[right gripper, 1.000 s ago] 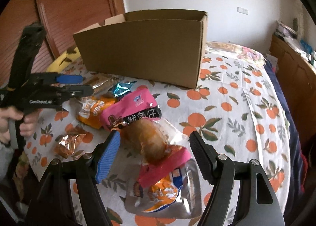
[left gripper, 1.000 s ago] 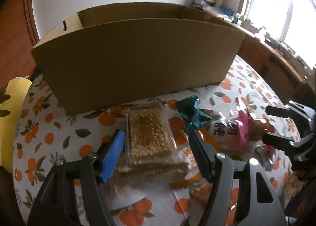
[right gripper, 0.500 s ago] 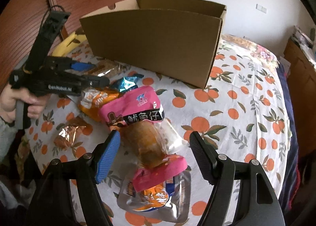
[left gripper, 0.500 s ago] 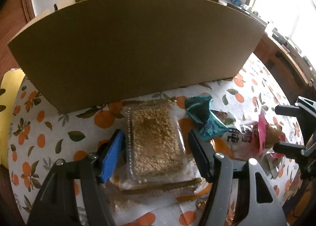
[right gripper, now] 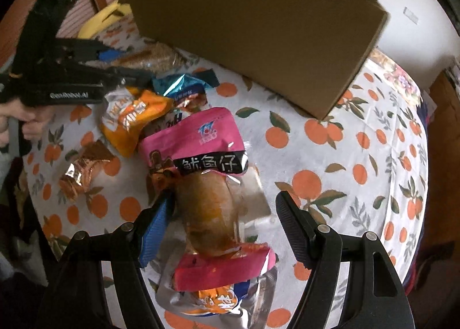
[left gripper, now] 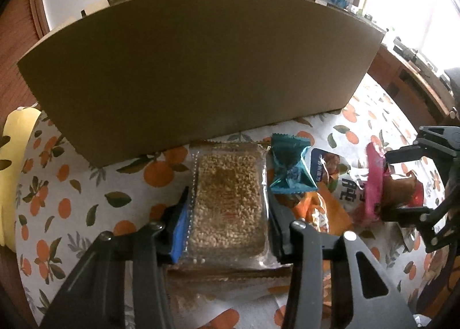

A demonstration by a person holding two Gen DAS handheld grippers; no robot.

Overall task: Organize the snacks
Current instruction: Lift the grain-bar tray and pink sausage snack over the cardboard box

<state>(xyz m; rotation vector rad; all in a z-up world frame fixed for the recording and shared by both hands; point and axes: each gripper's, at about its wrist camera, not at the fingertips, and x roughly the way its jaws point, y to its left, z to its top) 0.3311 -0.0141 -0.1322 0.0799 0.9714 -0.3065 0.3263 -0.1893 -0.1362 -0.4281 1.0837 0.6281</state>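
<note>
A clear pack of grain bar lies before the cardboard box. My left gripper straddles this pack, its fingers against both long sides. A teal wrapper and an orange packet lie to its right. My right gripper is open around a pink pouch with a brown sausage-shaped snack; its left finger touches the pouch, the right finger stands apart. The right gripper also shows in the left wrist view.
The box stands at the back of the orange-print tablecloth. An orange packet, a teal wrapper, a gold wrapper and a silver pouch lie around. A yellow cushion is at left.
My left gripper has moved forward and closed in on the grain bar pack. My right gripper has lowered over the pink pouch, nearer the box.
</note>
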